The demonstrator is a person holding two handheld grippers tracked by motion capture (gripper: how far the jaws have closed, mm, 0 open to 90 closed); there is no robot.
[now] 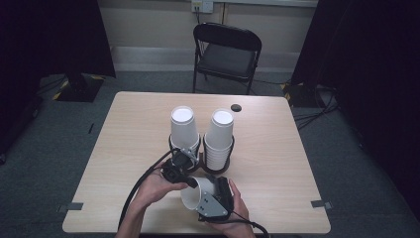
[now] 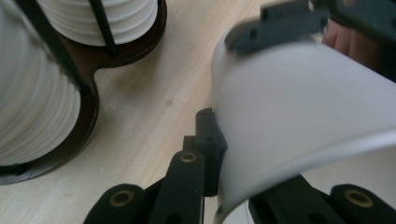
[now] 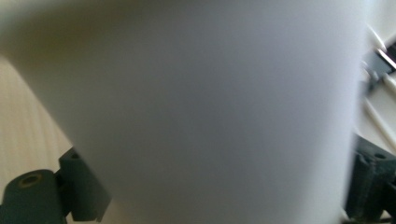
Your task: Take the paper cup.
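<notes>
Smooth, seemingly paper cup (image 3: pixel 205 107) between jaws

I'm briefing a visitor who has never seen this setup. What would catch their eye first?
Two tall stacks of white cups stand upside down in a dark holder at mid-table. Nearer the person, a single white cup lies on its side between both grippers: the right gripper clamps its body, while the left gripper grips its rim. An empty black chair sits beyond the table.
</notes>
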